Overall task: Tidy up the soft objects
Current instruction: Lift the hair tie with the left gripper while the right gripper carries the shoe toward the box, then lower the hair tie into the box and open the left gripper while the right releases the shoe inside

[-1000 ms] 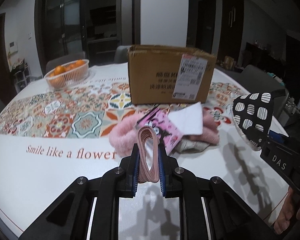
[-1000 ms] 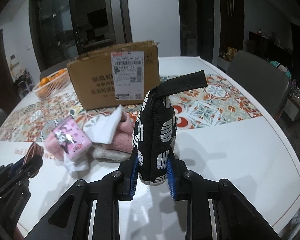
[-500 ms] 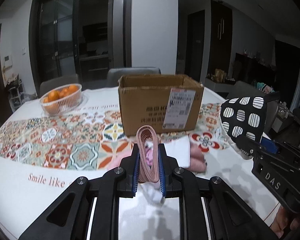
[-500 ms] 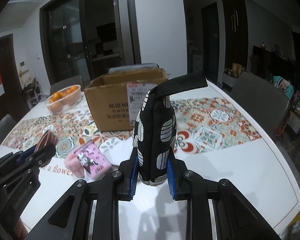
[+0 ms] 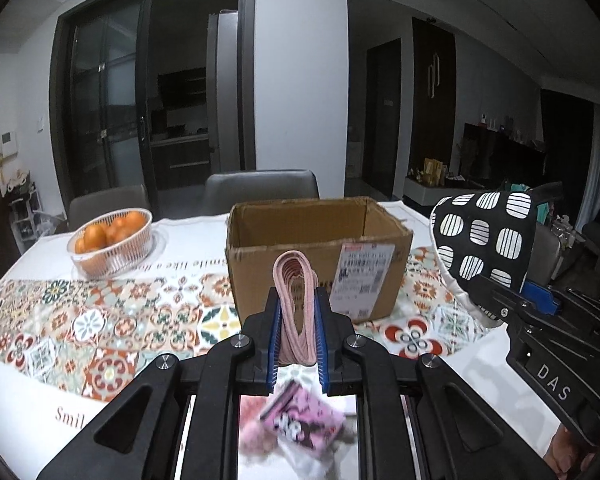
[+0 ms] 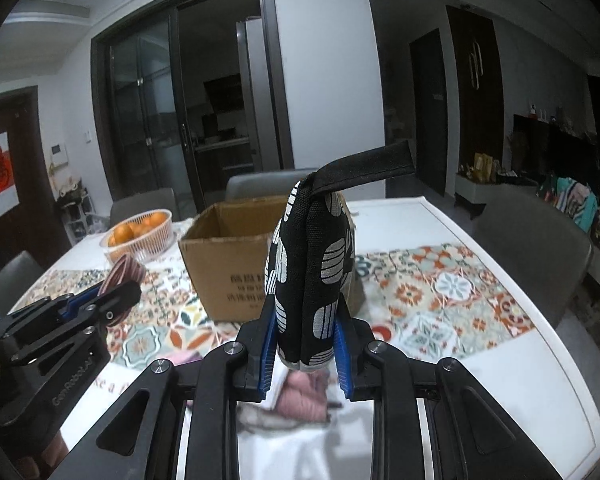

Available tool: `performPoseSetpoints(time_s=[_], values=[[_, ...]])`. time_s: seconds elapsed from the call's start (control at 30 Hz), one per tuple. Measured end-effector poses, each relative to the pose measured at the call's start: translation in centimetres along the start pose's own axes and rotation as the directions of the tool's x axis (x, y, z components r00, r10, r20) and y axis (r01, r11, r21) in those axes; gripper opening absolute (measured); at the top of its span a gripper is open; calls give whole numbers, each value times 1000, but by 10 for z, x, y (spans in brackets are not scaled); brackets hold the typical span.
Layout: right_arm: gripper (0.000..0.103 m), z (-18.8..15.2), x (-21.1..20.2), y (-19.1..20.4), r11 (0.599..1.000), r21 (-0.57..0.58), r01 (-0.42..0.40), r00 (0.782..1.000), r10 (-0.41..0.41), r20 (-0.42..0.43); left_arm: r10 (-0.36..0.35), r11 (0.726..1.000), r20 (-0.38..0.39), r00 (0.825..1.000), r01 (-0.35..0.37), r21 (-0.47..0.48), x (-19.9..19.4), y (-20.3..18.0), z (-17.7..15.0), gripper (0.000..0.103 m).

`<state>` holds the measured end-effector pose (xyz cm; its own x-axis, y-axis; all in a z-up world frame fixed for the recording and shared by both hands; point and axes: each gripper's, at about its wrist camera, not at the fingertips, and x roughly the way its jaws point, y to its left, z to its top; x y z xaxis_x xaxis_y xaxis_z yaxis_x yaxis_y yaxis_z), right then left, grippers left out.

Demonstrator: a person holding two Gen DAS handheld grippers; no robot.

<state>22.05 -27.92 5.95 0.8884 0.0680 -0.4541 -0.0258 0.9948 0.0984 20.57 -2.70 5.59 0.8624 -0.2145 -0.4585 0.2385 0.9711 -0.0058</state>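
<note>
Left tool [image 5: 297,334] pinches ribbed pink loop [image 5: 296,304]; right tool [image 6: 305,354] grips padded mitt [image 6: 312,280] — black, white-patterned.

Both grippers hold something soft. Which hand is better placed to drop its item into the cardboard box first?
Probably left. The left gripper, shut on the pink band, faces the open cardboard box squarely. The right gripper, holding the black pouch, sits toward the box's right side.

A white wall [image 5: 300,80] is flanked by dark glass doors [image 5: 112,112]; grey chairs [image 5: 260,186] are set behind the table [image 5: 32,380].
</note>
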Motion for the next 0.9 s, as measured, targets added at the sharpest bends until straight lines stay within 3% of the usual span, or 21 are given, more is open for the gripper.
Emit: performPoseSetpoints(time_s=[0.43,0.9], values=[[26,35,39,-2,999,-8,-31,999,31,31,11,1000,66,998,-13,27,34,6,41,16],[27,62,87,4,998,-36,-55,997,56,44,25,999,75,997,-28,34,80,15,64,16]])
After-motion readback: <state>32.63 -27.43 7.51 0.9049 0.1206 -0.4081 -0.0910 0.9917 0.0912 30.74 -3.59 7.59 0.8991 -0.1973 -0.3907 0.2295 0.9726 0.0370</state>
